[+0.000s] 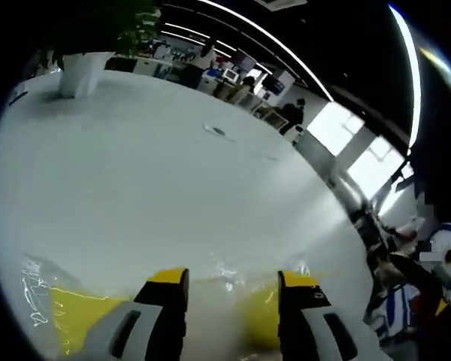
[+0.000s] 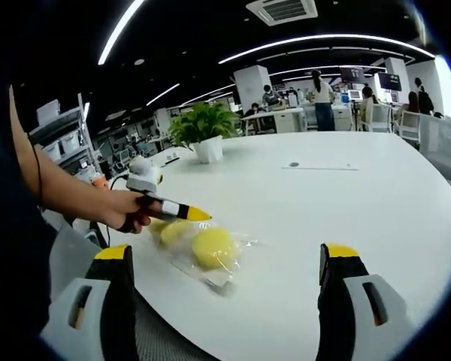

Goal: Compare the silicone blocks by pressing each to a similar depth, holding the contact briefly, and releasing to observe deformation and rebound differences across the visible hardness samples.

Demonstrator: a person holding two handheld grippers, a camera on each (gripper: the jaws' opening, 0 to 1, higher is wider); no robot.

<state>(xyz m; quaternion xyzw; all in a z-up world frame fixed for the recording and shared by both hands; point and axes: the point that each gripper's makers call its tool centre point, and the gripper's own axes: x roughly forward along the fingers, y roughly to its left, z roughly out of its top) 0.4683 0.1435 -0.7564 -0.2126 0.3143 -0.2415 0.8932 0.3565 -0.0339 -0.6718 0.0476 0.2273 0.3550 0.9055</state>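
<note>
Yellow-tipped, the left tool (image 1: 233,289) stands with its jaws apart, nothing between them, low over a clear bag (image 1: 60,304) of yellow blocks on the white surface (image 1: 173,180). The right tool (image 2: 229,271) also stands wide apart, hovering back from the bag (image 2: 203,252), which lies near the surface's (image 2: 346,203) near edge, the left tool's (image 2: 184,213) tip just above it. Those blocks (image 2: 213,247) look soft and light; the film likely slips, so pressing squarely on a block's top seems best.

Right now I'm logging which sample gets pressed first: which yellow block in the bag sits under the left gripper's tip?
The smaller-looking yellow block, toward the person's hand, lies under the left gripper; the rounder one sits beside it, uncovered.
</note>
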